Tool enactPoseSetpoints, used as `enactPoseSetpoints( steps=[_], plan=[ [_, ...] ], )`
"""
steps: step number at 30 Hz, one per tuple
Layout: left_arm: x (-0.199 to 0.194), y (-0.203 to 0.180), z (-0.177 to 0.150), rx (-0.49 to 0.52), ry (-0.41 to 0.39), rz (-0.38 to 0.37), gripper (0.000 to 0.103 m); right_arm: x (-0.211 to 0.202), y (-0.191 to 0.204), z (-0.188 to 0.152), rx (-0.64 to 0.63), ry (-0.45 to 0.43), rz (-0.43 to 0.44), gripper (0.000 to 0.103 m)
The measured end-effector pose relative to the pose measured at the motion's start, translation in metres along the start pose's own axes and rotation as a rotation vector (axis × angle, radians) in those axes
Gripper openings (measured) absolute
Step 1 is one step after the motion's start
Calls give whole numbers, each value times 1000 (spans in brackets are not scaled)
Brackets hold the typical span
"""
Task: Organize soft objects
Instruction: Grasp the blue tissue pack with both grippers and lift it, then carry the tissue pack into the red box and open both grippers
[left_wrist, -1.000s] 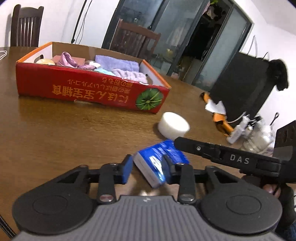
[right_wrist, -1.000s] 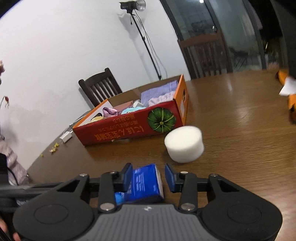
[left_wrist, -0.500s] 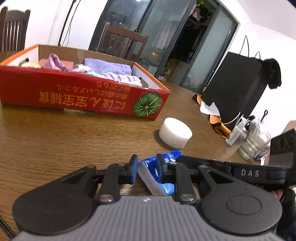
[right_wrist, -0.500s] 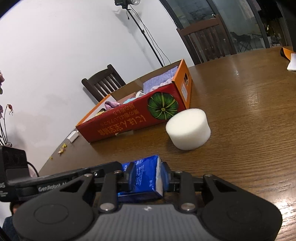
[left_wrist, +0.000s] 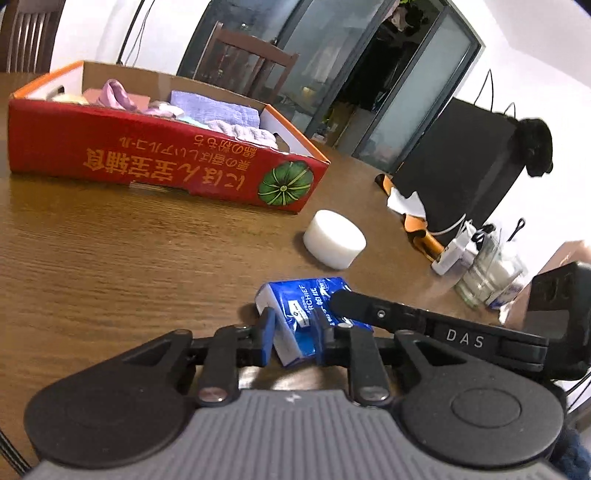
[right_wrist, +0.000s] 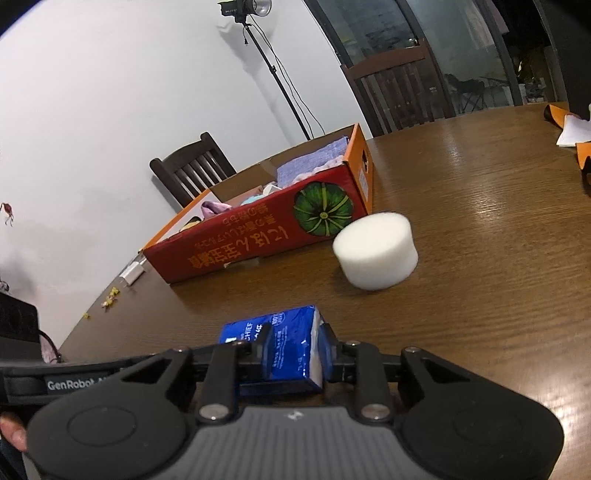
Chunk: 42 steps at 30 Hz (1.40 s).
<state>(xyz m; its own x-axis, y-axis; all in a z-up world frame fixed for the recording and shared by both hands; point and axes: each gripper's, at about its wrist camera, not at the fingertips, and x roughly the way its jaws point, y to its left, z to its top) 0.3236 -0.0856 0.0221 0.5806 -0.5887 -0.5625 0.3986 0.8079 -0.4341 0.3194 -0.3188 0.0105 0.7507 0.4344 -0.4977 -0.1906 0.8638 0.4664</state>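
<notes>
A blue tissue pack (left_wrist: 303, 299) lies on the brown table (left_wrist: 110, 258), held from two sides. My left gripper (left_wrist: 294, 334) pinches its near white end, pads pressing. My right gripper (right_wrist: 295, 347) has the pack (right_wrist: 284, 332) between its pads and its jaws are closing on it. Its black finger (left_wrist: 388, 314) lies across the pack in the left wrist view. A white foam cylinder (left_wrist: 334, 238) stands just beyond. Further back sits the red cardboard box (left_wrist: 147, 162) with folded cloths (left_wrist: 214, 107) inside.
A black bag (left_wrist: 461, 166), an orange item with white paper (left_wrist: 406, 206) and a clear jar with clips (left_wrist: 487, 269) crowd the table's right side. A white charger (right_wrist: 131, 273) lies left of the box. Chairs (right_wrist: 192, 173) and a light stand (right_wrist: 258, 55) stand behind.
Both grippers' jaws have narrowed onto the blue tissue pack, which was loose between wider jaws a second ago. The hands have barely shifted.
</notes>
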Motion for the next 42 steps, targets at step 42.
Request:
enactPoseSetpoints(
  steps=[42],
  plan=[
    [68,37,175,95,-97,79,39,91,3,166,-126,-48,-143,30]
  ],
)
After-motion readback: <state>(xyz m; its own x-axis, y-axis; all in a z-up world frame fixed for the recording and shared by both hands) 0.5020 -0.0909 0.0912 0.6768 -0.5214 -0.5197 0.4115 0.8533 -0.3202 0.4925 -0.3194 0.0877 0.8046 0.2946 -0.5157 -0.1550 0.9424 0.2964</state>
